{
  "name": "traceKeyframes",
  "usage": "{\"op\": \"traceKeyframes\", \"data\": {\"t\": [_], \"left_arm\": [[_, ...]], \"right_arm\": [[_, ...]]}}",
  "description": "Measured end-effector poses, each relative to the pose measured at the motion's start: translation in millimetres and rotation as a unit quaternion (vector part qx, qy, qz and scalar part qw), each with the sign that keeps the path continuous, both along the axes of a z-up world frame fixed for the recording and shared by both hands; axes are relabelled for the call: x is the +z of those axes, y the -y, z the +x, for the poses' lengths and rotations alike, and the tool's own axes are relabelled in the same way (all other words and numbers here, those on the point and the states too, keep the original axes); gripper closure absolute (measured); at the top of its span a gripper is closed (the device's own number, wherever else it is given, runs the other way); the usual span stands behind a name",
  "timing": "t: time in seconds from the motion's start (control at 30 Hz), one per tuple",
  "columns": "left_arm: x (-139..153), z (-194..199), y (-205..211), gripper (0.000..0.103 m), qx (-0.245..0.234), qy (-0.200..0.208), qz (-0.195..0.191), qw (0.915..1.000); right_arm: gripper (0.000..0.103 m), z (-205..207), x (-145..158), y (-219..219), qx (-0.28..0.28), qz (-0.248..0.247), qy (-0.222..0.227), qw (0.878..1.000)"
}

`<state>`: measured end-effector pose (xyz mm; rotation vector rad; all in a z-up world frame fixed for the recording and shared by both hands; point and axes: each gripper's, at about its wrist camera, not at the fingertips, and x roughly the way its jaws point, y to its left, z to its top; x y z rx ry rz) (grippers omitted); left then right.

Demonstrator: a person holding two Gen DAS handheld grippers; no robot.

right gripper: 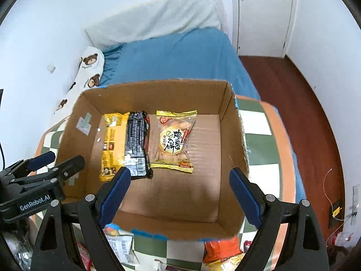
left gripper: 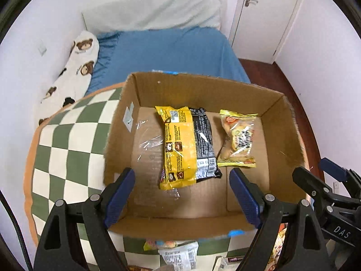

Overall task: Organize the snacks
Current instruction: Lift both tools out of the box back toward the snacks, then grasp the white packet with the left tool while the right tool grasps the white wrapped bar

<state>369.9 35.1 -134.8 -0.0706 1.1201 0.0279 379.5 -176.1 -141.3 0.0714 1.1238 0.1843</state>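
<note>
Cardboard box (left gripper: 291, 126) on the checked blanket (left gripper: 67, 149) holds three light, crinkly, slippery snack packets (right gripper: 174, 139) lying flat, best pinched by a sealed edge, while left gripper (left gripper: 182, 194) and right gripper (right gripper: 180, 192) hang above, jaws spread and empty.

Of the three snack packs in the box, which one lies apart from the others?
The clear egg-biscuit pack with yellow ends, lying alone; the yellow pack and black pack lie together.
</note>
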Motion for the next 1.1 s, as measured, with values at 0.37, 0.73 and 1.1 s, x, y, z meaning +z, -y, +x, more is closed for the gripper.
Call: {"op": "traceKeyframes", "data": {"t": [0.37,0.73,1.1], "left_arm": [[21.3,-59.8,-9.6,0.018,0.001,0.018,-0.007,0.9998],[-81.2,-159.9,-88.8,0.018,0.053,-0.121,0.033,0.9908],[-154.8,-215.4,-98.3,0.018,0.082,-0.206,0.019,0.975]], "right_arm": [[0.012,-66.6,28.2,1.3,-0.007,0.035,-0.002,0.999],[0.012,-143.1,-82.1,-32.7,0.031,0.065,-0.164,0.984],[0.013,-185.8,-171.6,-61.5,0.194,-0.169,-0.231,0.938]]}}
